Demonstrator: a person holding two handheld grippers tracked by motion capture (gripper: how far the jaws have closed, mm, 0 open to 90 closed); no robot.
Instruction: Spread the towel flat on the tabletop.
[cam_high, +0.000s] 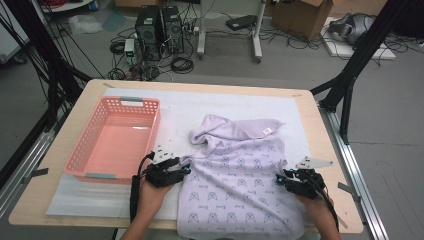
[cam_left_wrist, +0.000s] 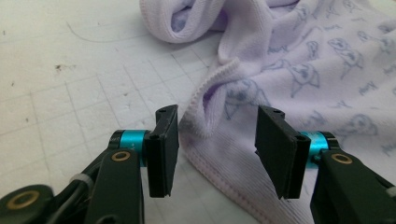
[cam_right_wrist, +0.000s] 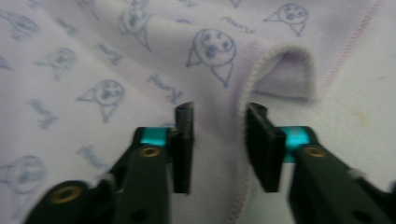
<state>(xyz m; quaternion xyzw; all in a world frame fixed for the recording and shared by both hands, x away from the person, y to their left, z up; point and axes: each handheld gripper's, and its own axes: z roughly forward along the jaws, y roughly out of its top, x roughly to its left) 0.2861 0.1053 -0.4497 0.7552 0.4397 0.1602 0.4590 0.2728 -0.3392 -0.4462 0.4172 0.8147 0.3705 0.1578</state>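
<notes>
We saw the lilac garment (cam_high: 240, 175) spread on the worktop (cam_high: 310, 120), the left gripper (cam_high: 186, 171) at its left edge, the right gripper (cam_high: 281, 179) at its right, pink basket (cam_high: 90, 145) alongside.

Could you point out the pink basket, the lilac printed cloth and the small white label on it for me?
pink basket (cam_high: 89, 145): high view, on its left wall.
lilac printed cloth (cam_high: 240, 170): high view, on its flat patterned middle.
white label (cam_high: 267, 131): high view, on the tag near the cloth's far edge.

Pink basket (cam_high: 116, 137) on white mat (cam_high: 190, 107)
</notes>
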